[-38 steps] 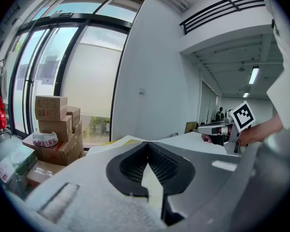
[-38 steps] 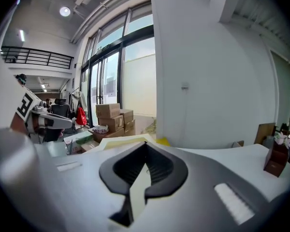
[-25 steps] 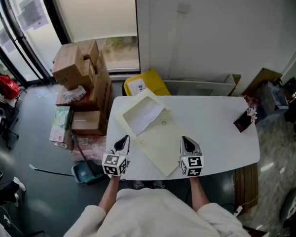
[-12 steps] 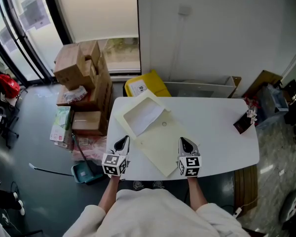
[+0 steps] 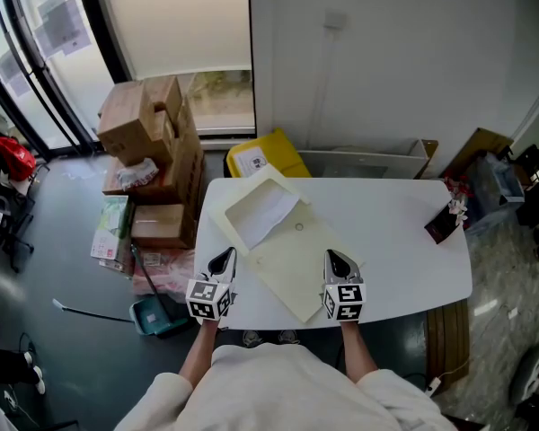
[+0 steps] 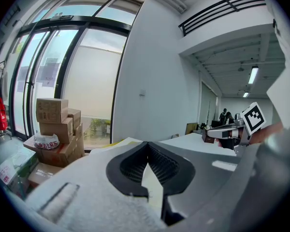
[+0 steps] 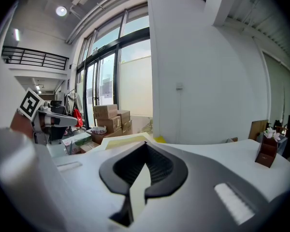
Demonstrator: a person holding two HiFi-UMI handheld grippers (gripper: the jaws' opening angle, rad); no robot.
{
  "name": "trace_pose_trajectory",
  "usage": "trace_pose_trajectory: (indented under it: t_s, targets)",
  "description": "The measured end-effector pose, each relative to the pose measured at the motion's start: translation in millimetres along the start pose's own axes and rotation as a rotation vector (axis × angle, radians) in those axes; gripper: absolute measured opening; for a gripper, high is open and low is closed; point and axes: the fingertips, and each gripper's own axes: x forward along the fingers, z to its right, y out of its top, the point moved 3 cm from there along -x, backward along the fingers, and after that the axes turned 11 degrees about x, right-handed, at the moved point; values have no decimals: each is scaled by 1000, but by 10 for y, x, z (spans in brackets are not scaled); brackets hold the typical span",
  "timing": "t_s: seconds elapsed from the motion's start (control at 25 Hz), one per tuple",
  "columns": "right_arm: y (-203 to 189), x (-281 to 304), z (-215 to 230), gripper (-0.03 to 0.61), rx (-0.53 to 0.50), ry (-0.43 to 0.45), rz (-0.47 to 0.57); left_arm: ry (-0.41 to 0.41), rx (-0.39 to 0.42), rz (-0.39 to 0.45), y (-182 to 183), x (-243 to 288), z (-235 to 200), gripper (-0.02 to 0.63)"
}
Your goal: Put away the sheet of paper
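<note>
**Near edge.** The person stands at the near side of the white desk (image 5: 395, 241) with one claw to each side of a cream folder (image 5: 292, 263). The left claw (image 5: 225, 257) is closed with nothing between its jaws. The left gripper view shows the ribbed pads meeting at the tip, with only the desk beyond. The right claw (image 5: 338, 259) is likewise closed and empty. Both claws point away from the person, slightly downward, and hover just over the near edge of the desk.

**Middle.** The folder lies flat and askew. Its long axis runs from a near corner between the claws, closer to the right one, away to the far left, where a flap lies open.

**Task object.** The sheet of paper (image 5: 268, 210) rests on that far-left, opened part of the folder. It lies ahead of both claws and apart from each. It sits just ahead and slightly right of the left claw, and ahead and well to the left of the right claw, so the left claw is judged the nearer.

**Far.** A small dark box (image 5: 445, 218) stands at the right end of the desk, well apart from the folder.
</note>
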Motion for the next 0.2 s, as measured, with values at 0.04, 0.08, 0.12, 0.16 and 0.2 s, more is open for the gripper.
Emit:
trace_pose_trajectory:
  t_s: [0.04, 0.08, 0.12, 0.16, 0.2]
  targets:
    - [-4, 1, -11, 0, 0, 0, -1, 0, 0, 1, 0, -5, -5, 3]
    - [-10, 5, -22, 0, 0, 0, -2, -1, -1, 1, -3, -9, -11, 3]
    - [-16, 10, -34, 0, 0, 0, -3, -1, -2, 1, -8, -13, -17, 3]
    - [-23, 15, -45, 0, 0, 1, -4, -1, -2, 2, -13, -17, -22, 3]
    - [-30, 21, -56, 0, 1, 1, -5, -1, -2, 2, -19, -20, -28, 3]
